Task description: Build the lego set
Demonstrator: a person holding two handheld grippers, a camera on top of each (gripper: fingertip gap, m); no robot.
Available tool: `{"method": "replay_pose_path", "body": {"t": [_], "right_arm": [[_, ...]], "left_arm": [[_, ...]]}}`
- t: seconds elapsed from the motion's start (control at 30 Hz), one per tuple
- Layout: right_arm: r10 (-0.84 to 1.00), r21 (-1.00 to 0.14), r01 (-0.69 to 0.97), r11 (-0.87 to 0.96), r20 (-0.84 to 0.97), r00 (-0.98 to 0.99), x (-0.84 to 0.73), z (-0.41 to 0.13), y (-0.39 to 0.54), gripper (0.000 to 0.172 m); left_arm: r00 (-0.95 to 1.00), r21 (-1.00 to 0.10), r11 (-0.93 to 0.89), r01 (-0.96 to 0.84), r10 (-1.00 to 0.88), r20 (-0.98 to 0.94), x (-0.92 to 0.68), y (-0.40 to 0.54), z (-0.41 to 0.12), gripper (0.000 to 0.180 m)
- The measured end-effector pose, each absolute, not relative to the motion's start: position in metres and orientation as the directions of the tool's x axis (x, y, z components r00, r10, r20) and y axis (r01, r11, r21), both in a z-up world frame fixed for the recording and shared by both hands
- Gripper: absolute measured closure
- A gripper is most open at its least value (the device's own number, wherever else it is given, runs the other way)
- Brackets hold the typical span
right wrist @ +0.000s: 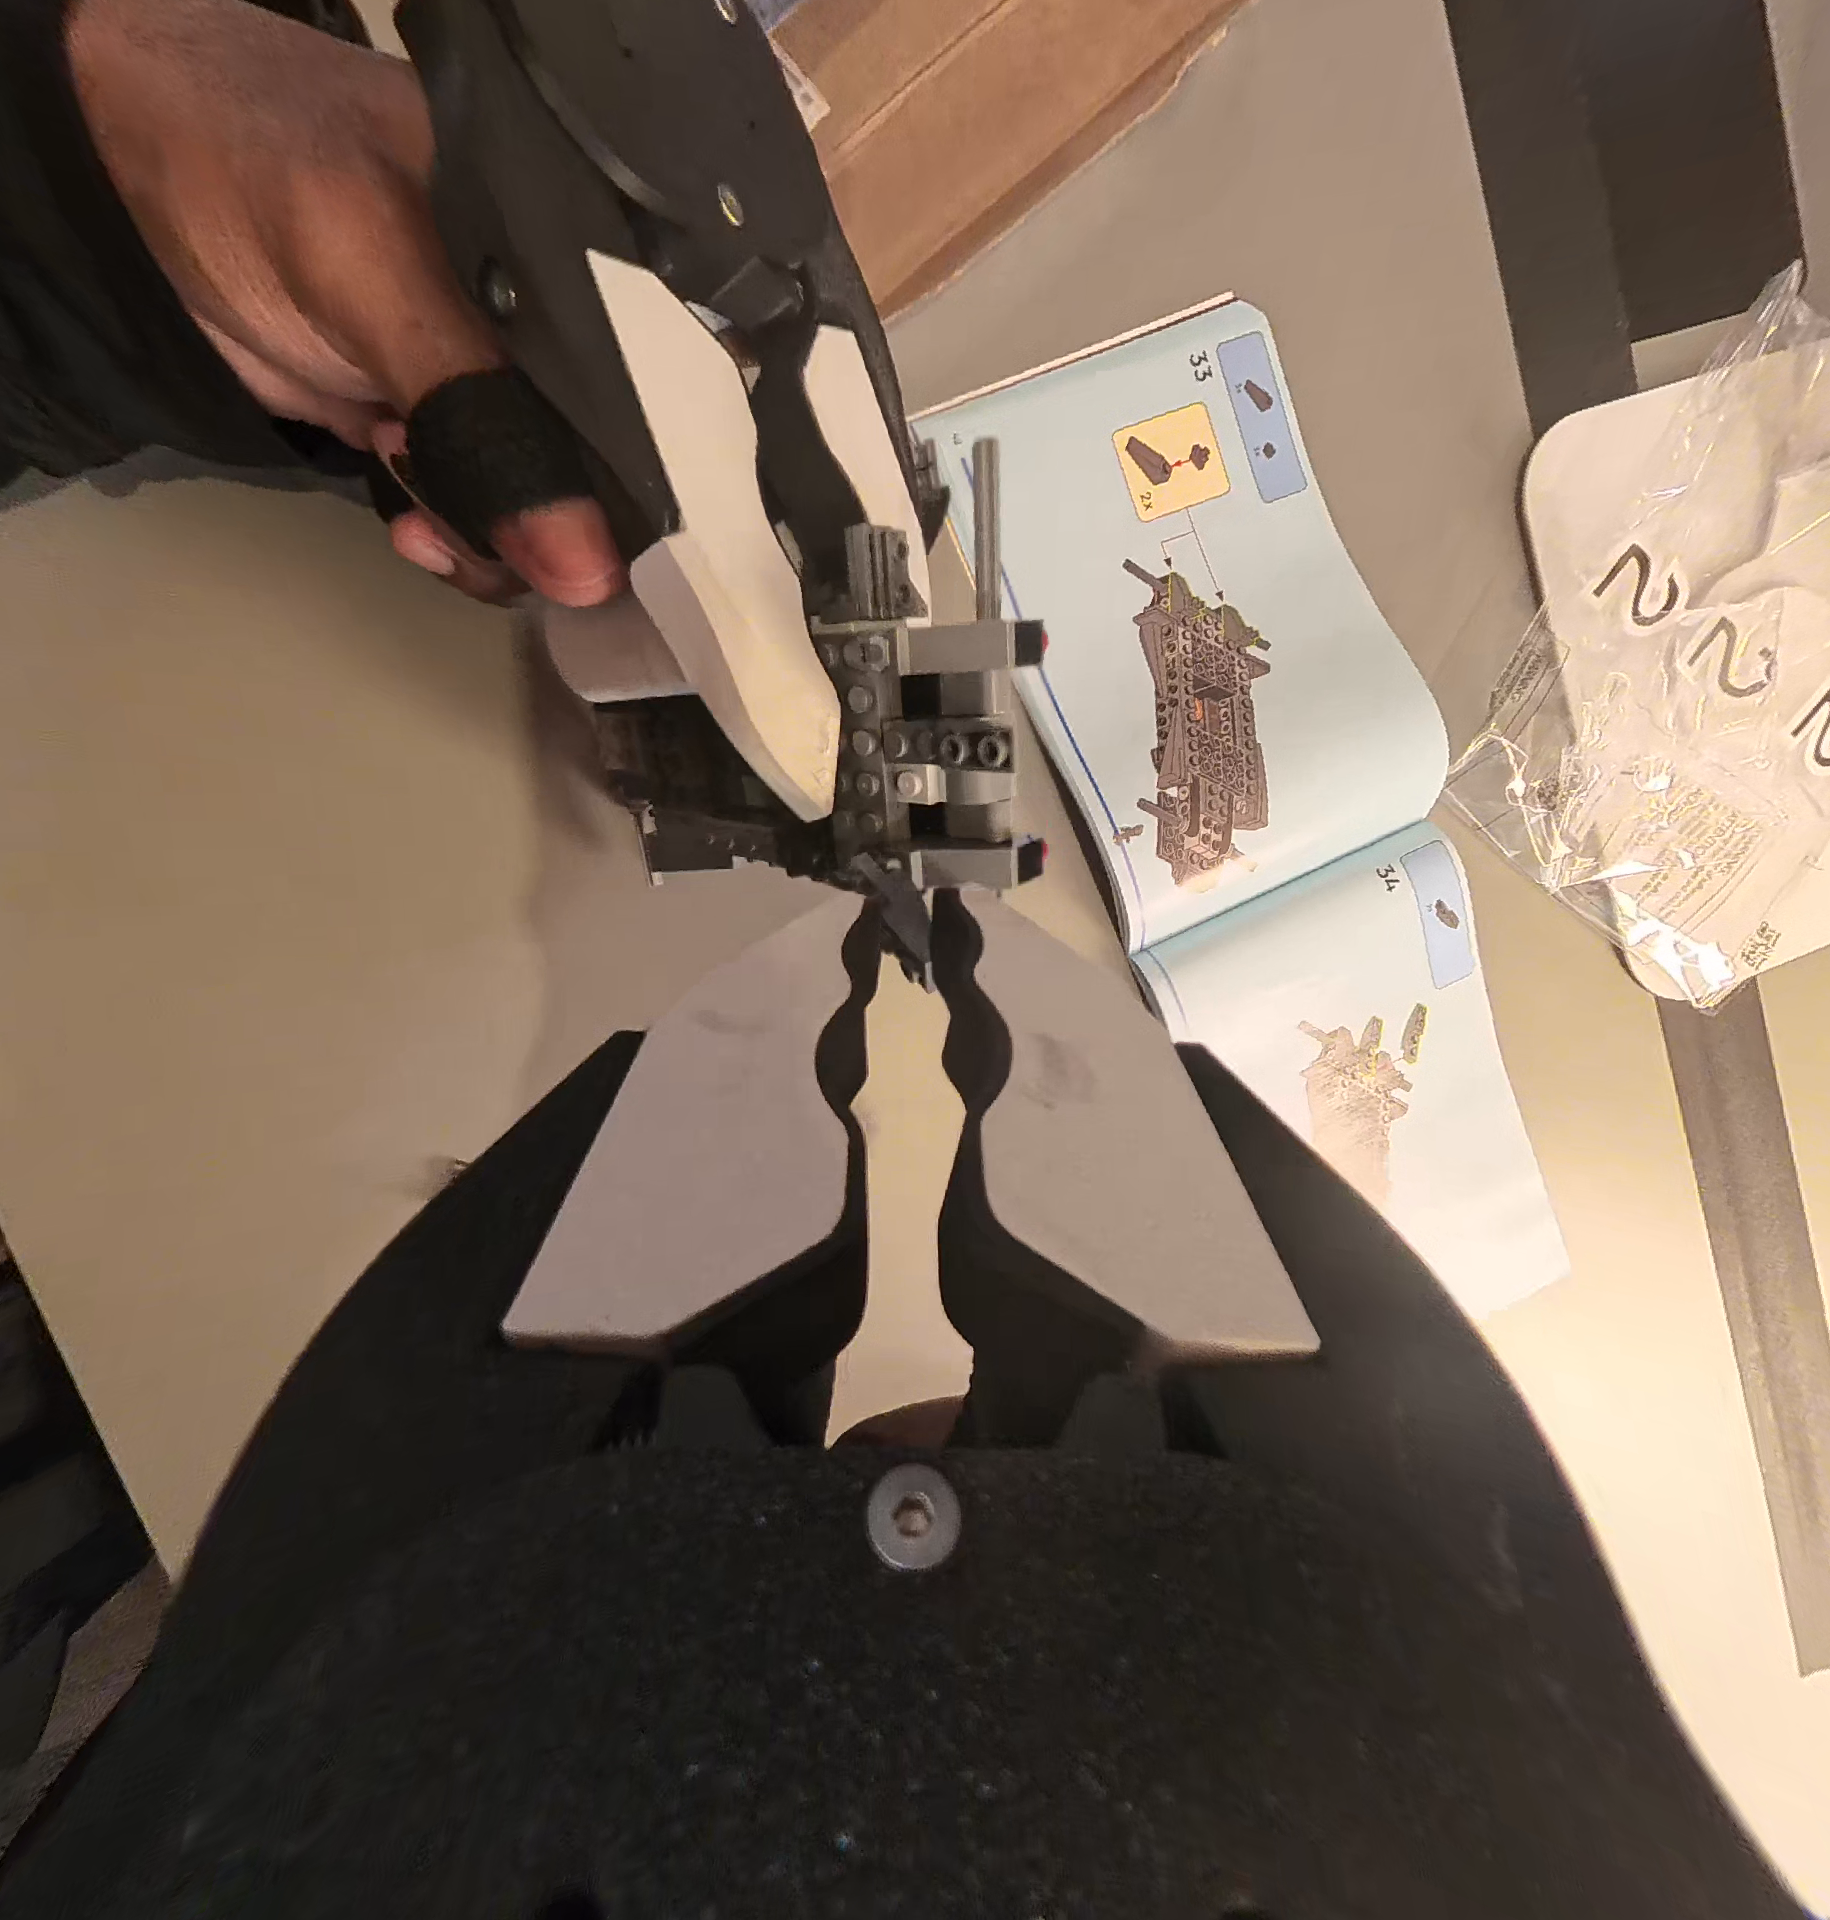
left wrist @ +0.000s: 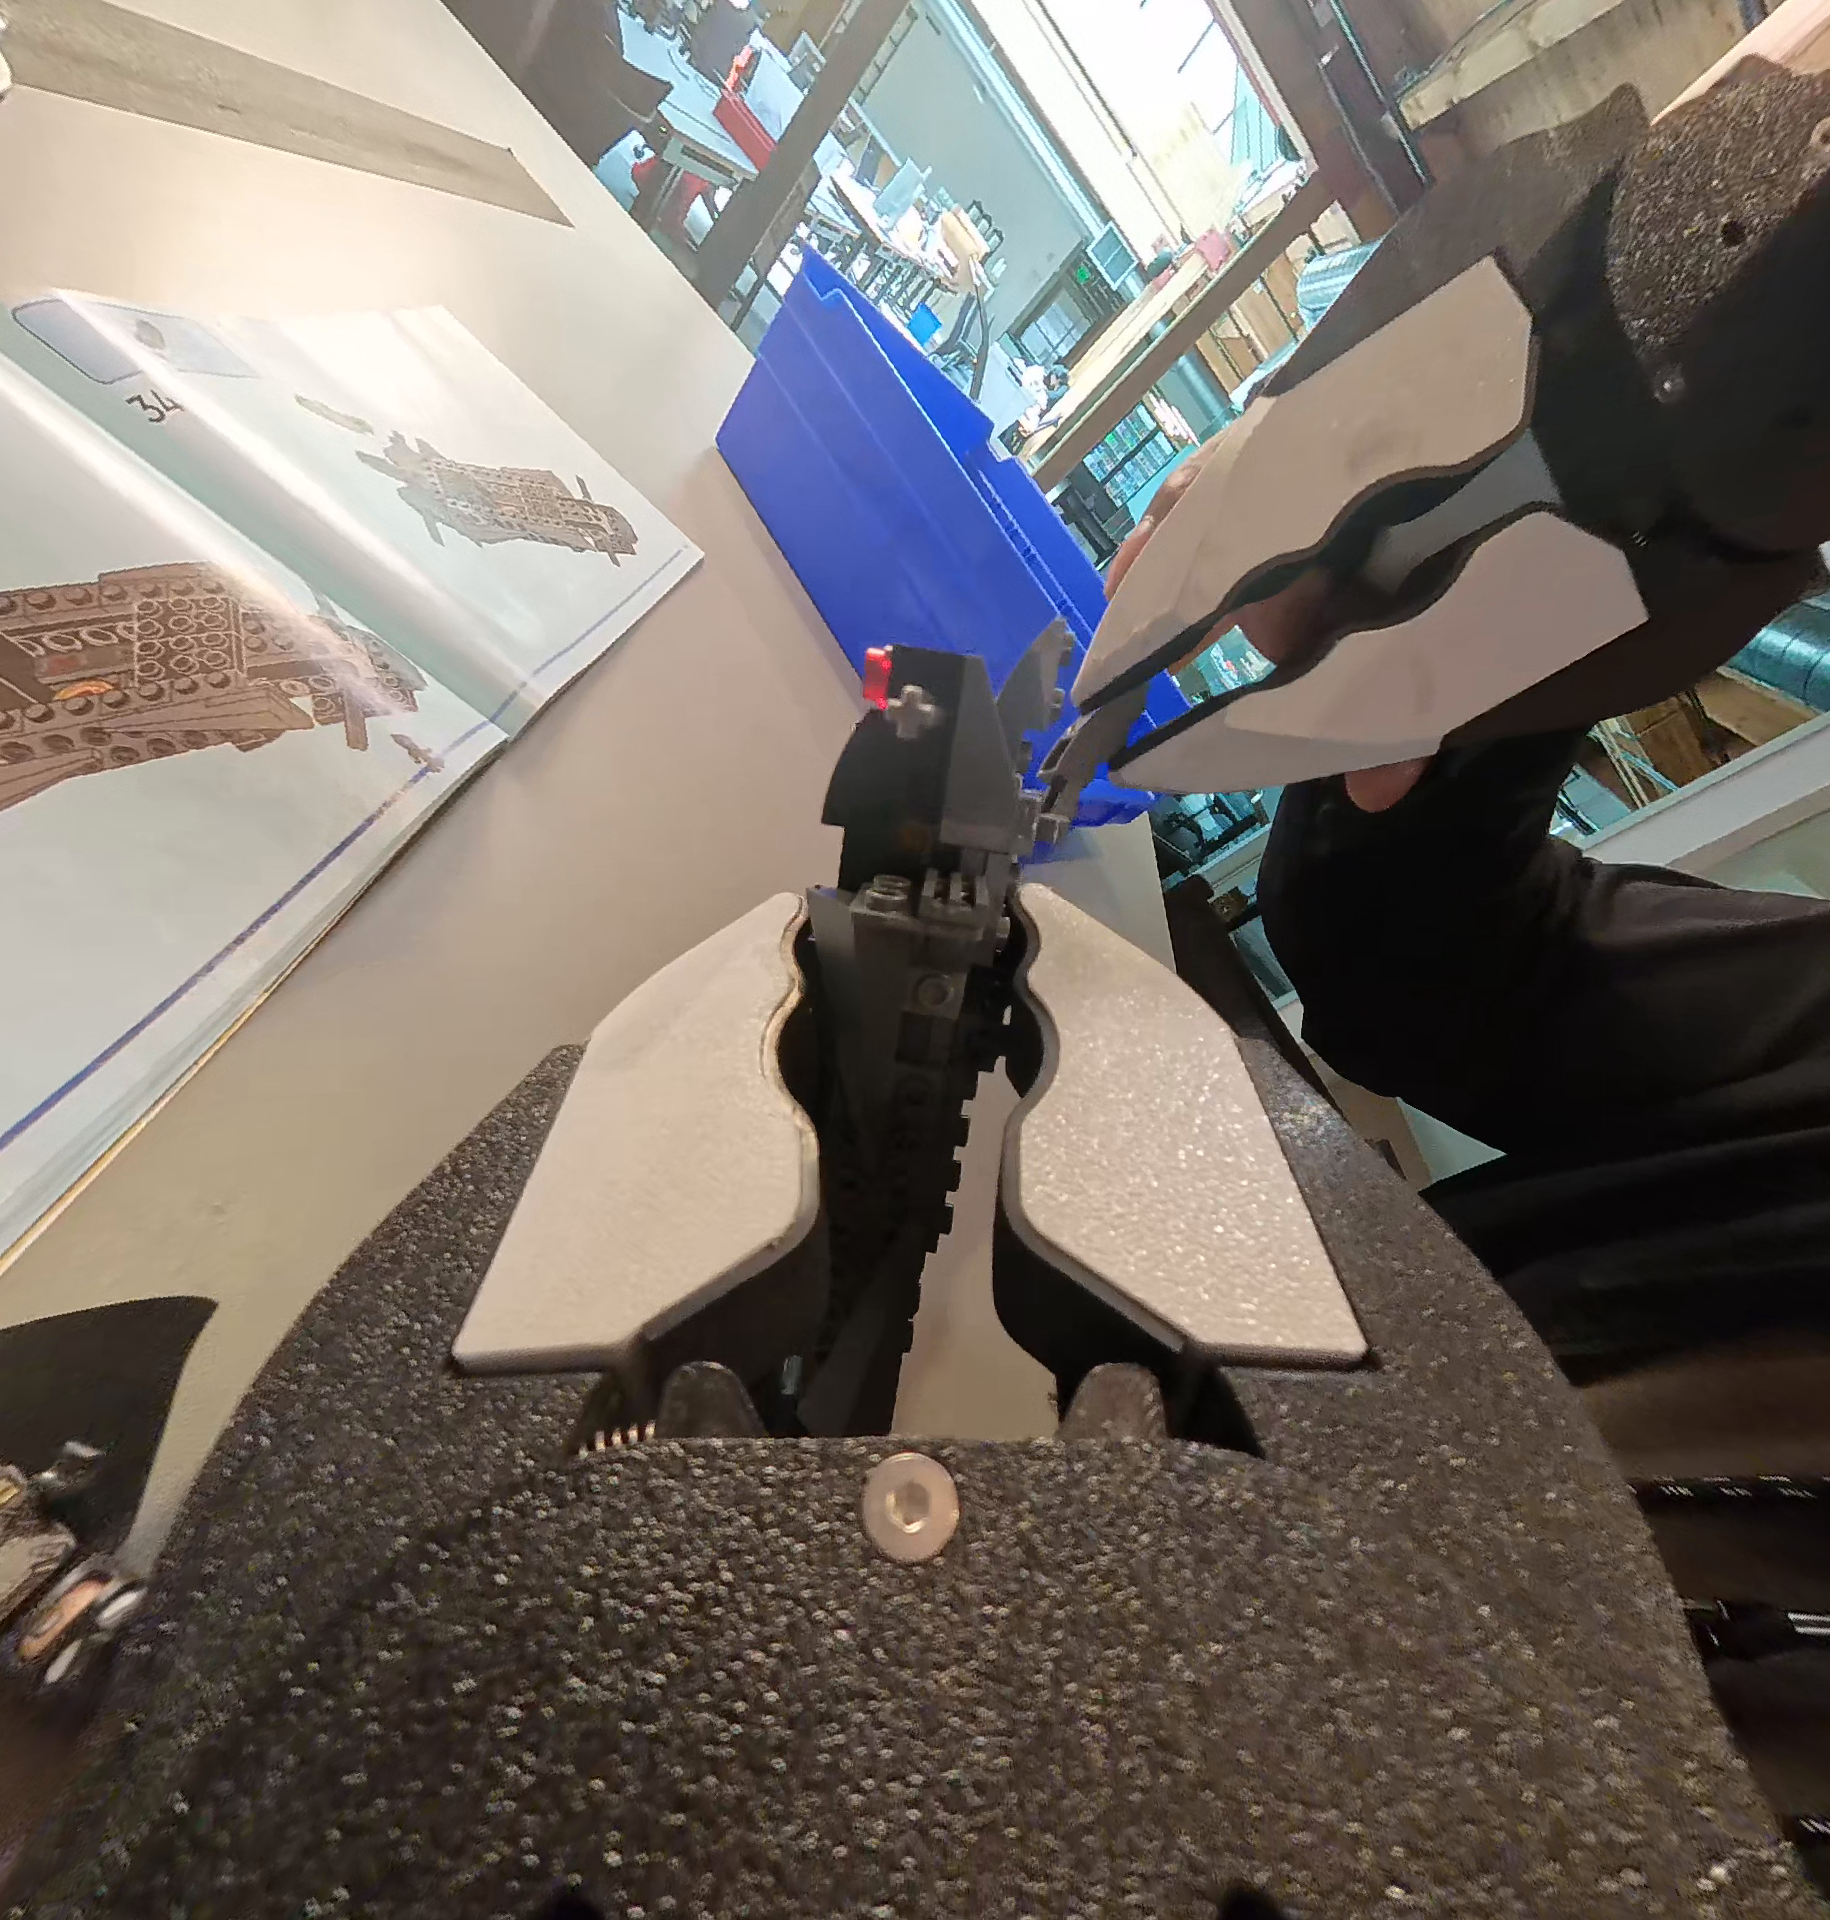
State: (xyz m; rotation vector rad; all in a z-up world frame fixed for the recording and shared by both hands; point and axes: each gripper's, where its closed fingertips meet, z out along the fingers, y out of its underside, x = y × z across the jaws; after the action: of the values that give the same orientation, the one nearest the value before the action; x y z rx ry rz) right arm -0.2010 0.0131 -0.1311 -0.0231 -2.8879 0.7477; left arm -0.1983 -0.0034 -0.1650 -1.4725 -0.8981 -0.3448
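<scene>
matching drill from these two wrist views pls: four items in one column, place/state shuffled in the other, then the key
Items
1. brick model
2. small grey piece
3. instruction booklet
4. blue bin

Place/state
A. lies open on the table
B. clamped in the left tongs
C. stands on the table beyond the model, at the table's edge
D. pinched at the tips of the right tongs, against the model's edge

Pairs: 1-B, 2-D, 3-A, 4-C

Grey-black brick model (left wrist: 921, 831) upright; small, perhaps wedge-shaped piece (right wrist: 906, 925) touching.
</scene>
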Motion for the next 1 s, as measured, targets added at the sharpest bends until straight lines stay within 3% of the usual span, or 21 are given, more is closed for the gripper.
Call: {"method": "replay_pose_path", "body": {"t": [0.33, 0.57, 0.7, 0.87, 1.0], "right_arm": [[0.100, -0.482, 0.016, 0.876, 0.149, -0.984, -0.214, -0.135, 0.012, 0.171], [0.469, -0.626, 0.338, 0.703, 0.051, -0.882, -0.241, -0.146, 0.085, 0.170], [0.580, -0.557, 0.469, 0.685, 0.028, -0.814, -0.218, -0.178, 0.128, 0.164], [0.558, -0.416, 0.476, 0.775, 0.094, -0.825, -0.194, -0.223, 0.153, 0.158], [0.510, -0.374, 0.438, 0.817, 0.115, -0.853, -0.199, -0.244, 0.158, 0.152]], "left_arm": [[0.651, -0.696, 0.104, 0.710, 0.280, 0.706, -0.192, 0.005, -0.166, 0.147], [0.633, -0.681, 0.143, 0.718, 0.273, 0.724, -0.195, -0.001, -0.166, 0.147], [0.628, -0.674, 0.151, 0.723, 0.264, 0.732, -0.197, -0.001, -0.166, 0.147], [0.619, -0.659, 0.160, 0.735, 0.238, 0.748, -0.197, 0.000, -0.166, 0.147], [0.618, -0.655, 0.163, 0.738, 0.226, 0.753, -0.196, 0.000, -0.166, 0.147]]}}
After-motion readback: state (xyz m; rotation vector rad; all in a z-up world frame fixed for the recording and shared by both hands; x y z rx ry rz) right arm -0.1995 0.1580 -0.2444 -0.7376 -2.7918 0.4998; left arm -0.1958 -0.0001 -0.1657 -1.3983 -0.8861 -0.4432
